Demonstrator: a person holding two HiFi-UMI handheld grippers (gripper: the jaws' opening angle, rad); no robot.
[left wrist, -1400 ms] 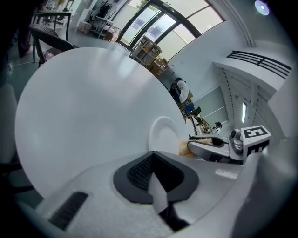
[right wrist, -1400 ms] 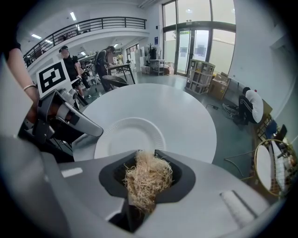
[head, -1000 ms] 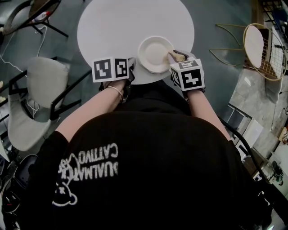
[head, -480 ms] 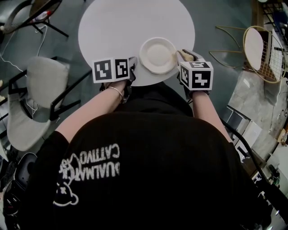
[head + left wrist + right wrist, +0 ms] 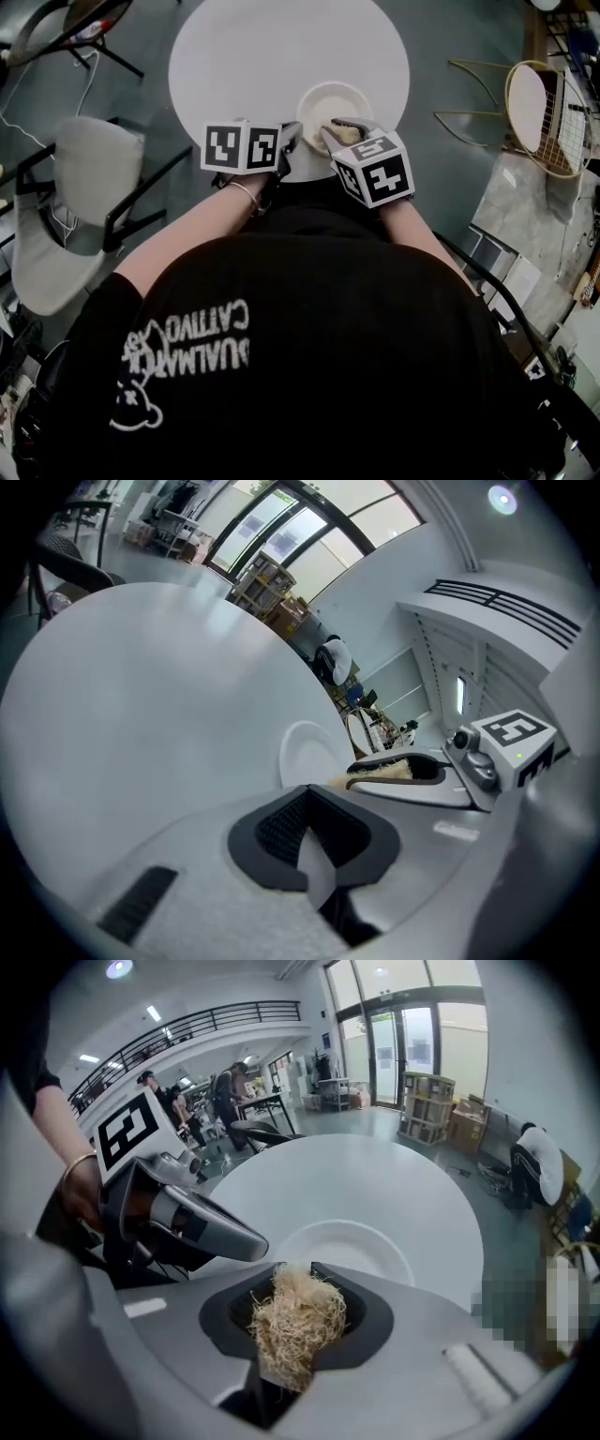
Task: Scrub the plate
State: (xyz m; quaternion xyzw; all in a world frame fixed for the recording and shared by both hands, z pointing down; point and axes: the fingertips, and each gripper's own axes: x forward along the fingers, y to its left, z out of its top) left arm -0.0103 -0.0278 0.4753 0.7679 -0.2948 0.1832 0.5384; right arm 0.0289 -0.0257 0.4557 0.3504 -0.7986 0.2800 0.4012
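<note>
Sliding left since the earlier frame, the right tool [image 5: 342, 129], clamped on a pale straw-like fibre scrubber [image 5: 292, 1321], now hangs over the near rim of the small round white plate [image 5: 339, 97], while the left tool [image 5: 314, 846] stays closed and empty beside it.

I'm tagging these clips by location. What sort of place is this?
Probably a large open workspace or lab hall, not a home kitchen: a mezzanine railing runs overhead, cardboard boxes are stacked by tall glass doors, and people stand in the background beyond the round white table.
</note>
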